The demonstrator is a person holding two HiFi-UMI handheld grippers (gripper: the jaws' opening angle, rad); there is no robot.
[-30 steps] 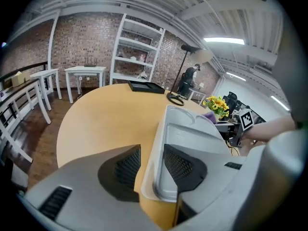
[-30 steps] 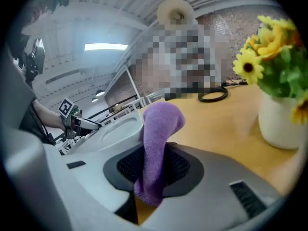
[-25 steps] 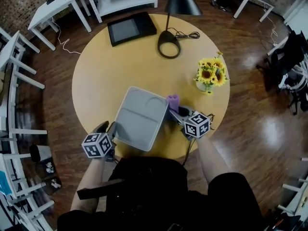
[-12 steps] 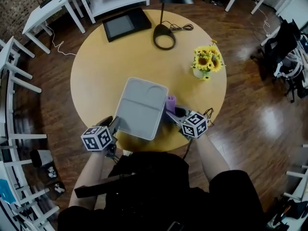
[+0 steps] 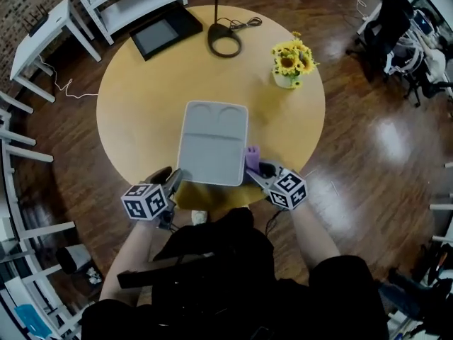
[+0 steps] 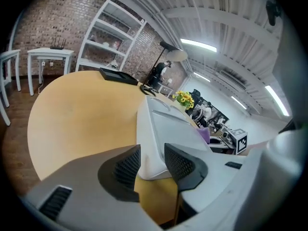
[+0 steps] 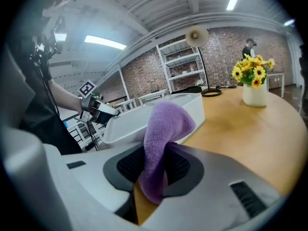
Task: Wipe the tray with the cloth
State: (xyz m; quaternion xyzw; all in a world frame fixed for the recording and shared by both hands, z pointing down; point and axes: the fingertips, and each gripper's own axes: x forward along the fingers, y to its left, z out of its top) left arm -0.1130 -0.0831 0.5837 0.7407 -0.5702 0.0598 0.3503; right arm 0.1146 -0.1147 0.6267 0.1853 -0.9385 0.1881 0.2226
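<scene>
Tray [image 5: 212, 144] wiping looks barely begun: from the head view the grey tray lies flat near the front edge of the round table [image 5: 134, 105], and the purple cloth [image 5: 252, 157] sits just beside its right wall near the front corner, not yet inside it. The tray's large compartment and the two small rounded ones at its far end hold nothing, and I see no dirt or wet streaks. The left gripper [image 5: 173, 179] meets the tray's front-left corner, while the right gripper [image 5: 258, 172] is at the front-right corner. Farther back, a vase [image 5: 284, 78] holds sunflowers.

In the left gripper view, the claw stands wide and pinches the tray's corner rim, one pad outside the wall and one over the inside. This looks like a steadying hold.

In the right gripper view, the claw is pressed onto the cloth, which rises in a folded hump above the pads. The tray's white wall is close behind it; whether cloth and wall touch I cannot tell.

By my judgement the whole wipe is left: the cloth must go over the wall and across all three compartments.
</scene>
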